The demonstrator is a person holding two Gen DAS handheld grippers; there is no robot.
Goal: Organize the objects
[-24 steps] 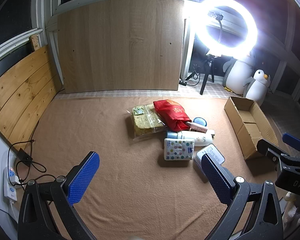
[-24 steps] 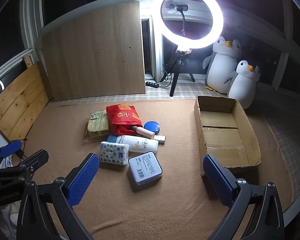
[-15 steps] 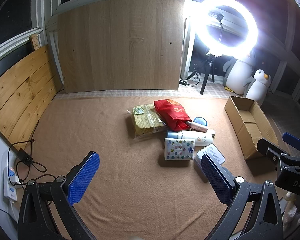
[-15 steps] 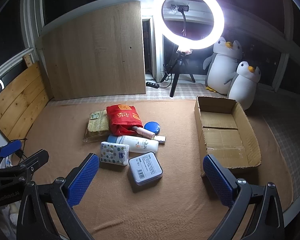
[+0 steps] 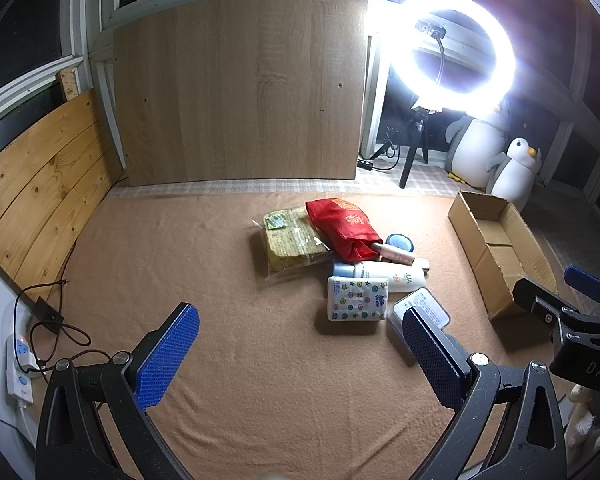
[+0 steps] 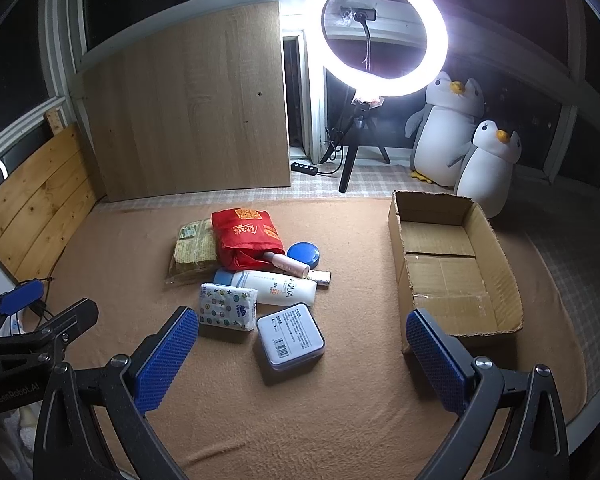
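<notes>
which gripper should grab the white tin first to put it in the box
Probably the right gripper. The white tin lies just ahead between its open fingers, with the empty cardboard box close on its right. In the left gripper's view the tin sits off by its right finger.

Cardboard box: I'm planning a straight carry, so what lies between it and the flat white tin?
Nothing. In the right wrist view only bare brown blanket separates the flat white tin from the cardboard box.
</notes>
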